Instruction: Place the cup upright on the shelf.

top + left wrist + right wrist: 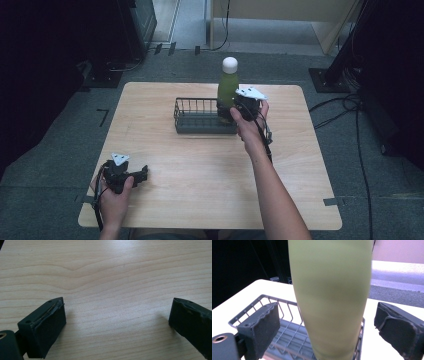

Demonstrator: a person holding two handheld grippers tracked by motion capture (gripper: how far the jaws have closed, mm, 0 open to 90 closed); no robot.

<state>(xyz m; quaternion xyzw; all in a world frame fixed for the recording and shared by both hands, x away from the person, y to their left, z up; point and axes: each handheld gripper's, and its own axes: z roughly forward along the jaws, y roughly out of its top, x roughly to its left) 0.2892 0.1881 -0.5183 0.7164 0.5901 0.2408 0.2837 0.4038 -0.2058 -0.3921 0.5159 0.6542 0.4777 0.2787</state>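
No readable text, labels, brands, numbers or signs anywhere: the green bottle [228, 89] is plain, and the wire basket [200, 116] and wooden table [210, 165] carry no markings.

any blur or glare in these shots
High view: dim, dark at the edges, table evenly lit. Left gripper view: sharp wood grain, bright glare at upper right. Right gripper view: the green bottle is close and soft; the background looks washed out.

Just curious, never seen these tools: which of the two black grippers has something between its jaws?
The right gripper, at the dark wire basket: its open jaws flank the green bottle with a white cap. The left gripper has bare wooden table between its jaws.
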